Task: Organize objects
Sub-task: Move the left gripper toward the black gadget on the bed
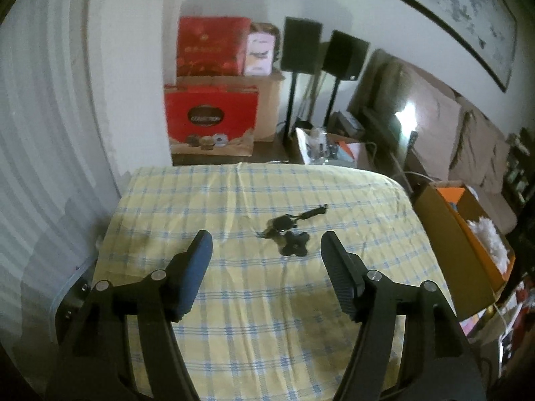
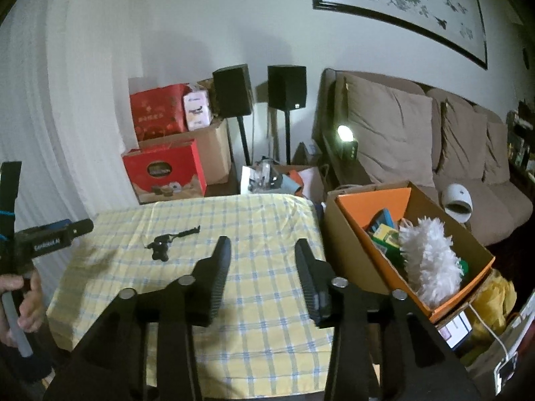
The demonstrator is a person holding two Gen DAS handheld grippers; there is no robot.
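Checked tablecloth [image 1: 254, 300] bears only the keys [image 1: 287, 234]; left gripper [image 1: 267, 250] and right gripper [image 2: 262, 260] both released, empty. Left should straddle the keys squarely, then clench.

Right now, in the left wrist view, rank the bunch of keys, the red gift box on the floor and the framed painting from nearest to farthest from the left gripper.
1. Bunch of keys, on the checked tablecloth just ahead of the left gripper.
2. Red gift box, on the floor past the table's far edge.
3. Framed painting, high on the wall, upper right.
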